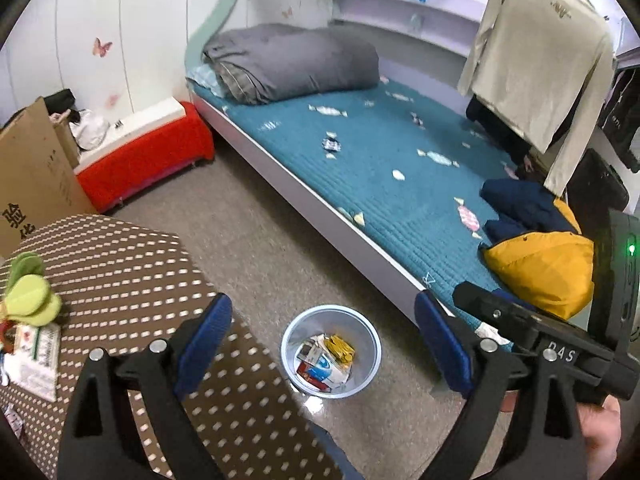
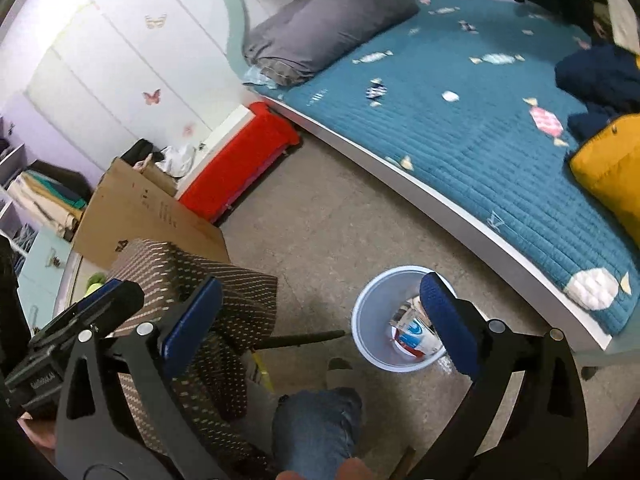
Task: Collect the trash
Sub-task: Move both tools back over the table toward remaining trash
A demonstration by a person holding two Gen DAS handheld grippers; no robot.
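A pale blue trash bin (image 1: 370, 344) stands on the floor beside the bed and holds several wrappers (image 1: 326, 358); in the right wrist view the bin (image 2: 370, 316) sits behind my right finger. My left gripper (image 1: 324, 336) is open and empty, high above the bin. My right gripper (image 2: 320, 318) is open and empty, above the floor left of the bin. The right gripper's body (image 1: 552, 354) shows at the right of the left wrist view. Paper packets (image 1: 34, 360) and a green item (image 1: 30, 292) lie on the dotted tablecloth (image 1: 132, 276).
A bed with a teal quilt (image 1: 384, 168), a grey duvet (image 1: 292, 62) and a yellow cushion (image 1: 548, 268) runs along the right. A red box (image 1: 148, 160) and a cardboard box (image 1: 32, 176) stand by the wall. My knee (image 2: 320, 428) is below.
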